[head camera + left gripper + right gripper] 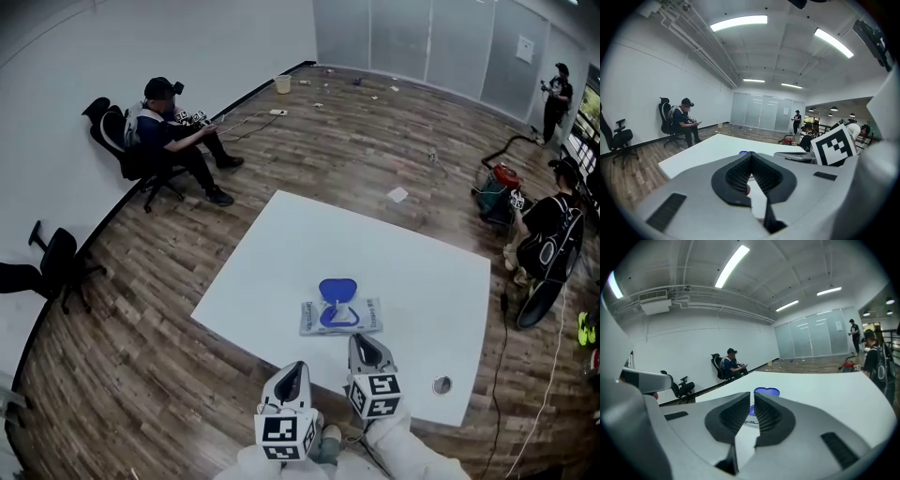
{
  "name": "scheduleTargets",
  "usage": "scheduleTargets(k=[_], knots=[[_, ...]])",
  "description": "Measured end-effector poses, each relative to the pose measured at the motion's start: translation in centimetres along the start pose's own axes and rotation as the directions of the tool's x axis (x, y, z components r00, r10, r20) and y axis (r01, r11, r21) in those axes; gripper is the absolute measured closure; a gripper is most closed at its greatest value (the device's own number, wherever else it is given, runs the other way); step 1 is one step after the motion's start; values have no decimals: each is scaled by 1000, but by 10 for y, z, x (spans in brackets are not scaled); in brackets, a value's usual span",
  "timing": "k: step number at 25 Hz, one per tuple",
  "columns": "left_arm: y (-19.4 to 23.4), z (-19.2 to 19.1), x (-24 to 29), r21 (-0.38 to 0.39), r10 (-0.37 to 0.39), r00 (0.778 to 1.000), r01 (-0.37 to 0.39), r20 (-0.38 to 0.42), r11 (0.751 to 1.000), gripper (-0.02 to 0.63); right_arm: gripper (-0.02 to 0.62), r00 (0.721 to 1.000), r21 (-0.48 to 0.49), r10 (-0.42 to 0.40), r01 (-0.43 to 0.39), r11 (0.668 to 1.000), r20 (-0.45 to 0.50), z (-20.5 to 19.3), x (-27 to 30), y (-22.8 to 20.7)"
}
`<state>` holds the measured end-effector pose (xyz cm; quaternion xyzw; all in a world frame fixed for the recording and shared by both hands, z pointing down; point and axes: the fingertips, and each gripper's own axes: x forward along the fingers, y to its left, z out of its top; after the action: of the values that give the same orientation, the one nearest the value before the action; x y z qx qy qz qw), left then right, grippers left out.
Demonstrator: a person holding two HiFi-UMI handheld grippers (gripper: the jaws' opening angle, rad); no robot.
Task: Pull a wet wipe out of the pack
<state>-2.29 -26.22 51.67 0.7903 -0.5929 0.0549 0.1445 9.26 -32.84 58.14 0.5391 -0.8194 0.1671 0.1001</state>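
Note:
The wet wipe pack [341, 317] lies flat on the white table [281, 244], a little in from its near edge. Its blue lid [337, 288] stands flipped open at the far side. My right gripper [368, 350] hovers just short of the pack, jaws shut and empty. To its left and nearer me, my left gripper [292, 377] sits over the table's near edge, also shut on nothing. The right gripper view has the blue lid [766, 392] straight past the right gripper [753, 401]. Only a sliver of the lid [746, 153] shows over the left gripper [750, 159].
A small round object [442, 384] lies near the table's front right corner. One person sits on a chair [173, 136] by the left wall. Another crouches at the right [548, 230] near a red vacuum [497, 185]. An office chair [58, 262] stands at the left.

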Motion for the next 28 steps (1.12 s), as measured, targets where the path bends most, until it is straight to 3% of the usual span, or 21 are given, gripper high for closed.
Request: scheduleTargets(k=[13,28], knots=[[27,-4,18,-9,33,999,-33,-19,999,609,535,997,13,-34,35,999,-73,-19,58,-19],[52,-14,50,-38,63,996,-65,-57,997,610,525,976,30,-62,70,997,-207,-46,104,-38]])
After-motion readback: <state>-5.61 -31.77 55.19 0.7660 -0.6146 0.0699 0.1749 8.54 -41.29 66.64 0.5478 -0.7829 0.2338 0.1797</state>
